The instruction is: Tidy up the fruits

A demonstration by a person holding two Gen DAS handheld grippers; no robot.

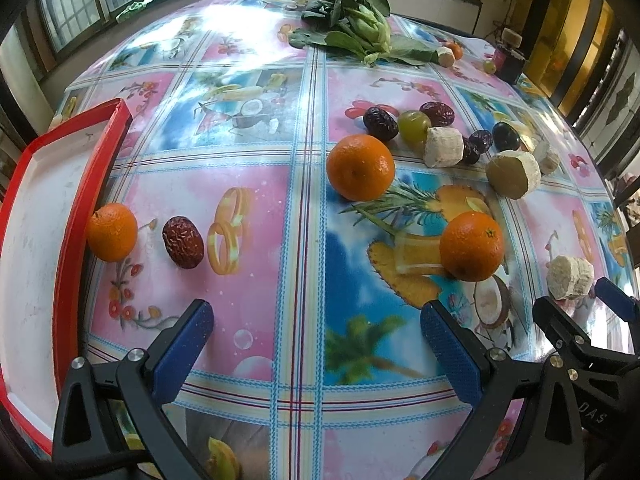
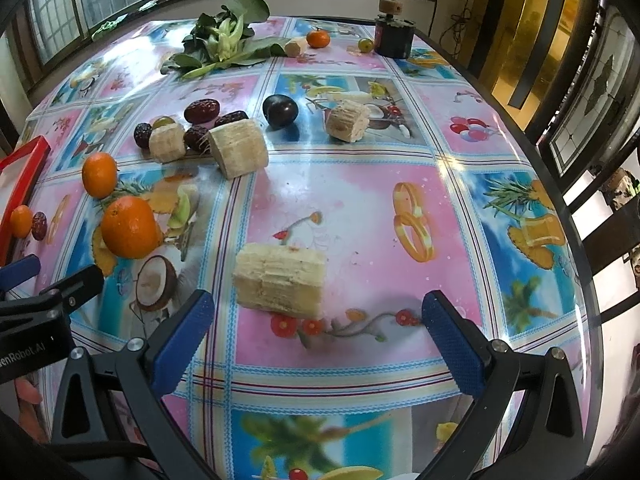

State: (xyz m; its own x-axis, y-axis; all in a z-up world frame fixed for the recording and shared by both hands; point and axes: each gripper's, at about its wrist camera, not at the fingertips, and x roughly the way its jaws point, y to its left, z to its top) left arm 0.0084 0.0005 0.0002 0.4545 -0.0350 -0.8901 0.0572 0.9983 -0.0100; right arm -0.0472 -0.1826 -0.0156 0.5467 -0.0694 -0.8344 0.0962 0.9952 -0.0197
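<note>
tablecloth [image 2: 360, 208] with a bright print of fruit and rings covers the whole table, and everything lies on it. tray [image 1: 32, 216], white inside with a red rim, sits at the far left edge in the left wrist view, with nothing seen in it; only its red corner shows in the right wrist view. leafy greens [image 1: 352, 28] lie at the far side, near the window, and a dark jar [image 2: 394, 38] with a round wooden knob stands at the far right corner.

left gripper [image 1: 316, 328] hovers low over the near part of the cloth, blue-padded jaws wide apart, nothing between them. right gripper [image 2: 318, 320] is just to its right, jaws also spread wide, and a pale cut chunk [image 2: 280, 280] of some peeled stalk lies on the cloth just ahead of them, touching neither pad.

two large oranges sit mid-table: one orange [image 1: 360, 167] farther off, a nearer orange [image 1: 471, 246] to the right of the left gripper's line. a small mandarin [image 1: 112, 232] rests against the tray's outer rim, outside it, with a red date [image 1: 183, 242] just beside it. beyond the far orange is a cluster touching or nearly so: more dates [image 1: 381, 123], a green grape [image 1: 415, 125], a dark plum [image 2: 280, 111] and further pale chunks [image 2: 239, 152]. another small orange fruit [image 2: 318, 38] and a grape [image 2: 365, 45] lie far off near the jar.
</note>
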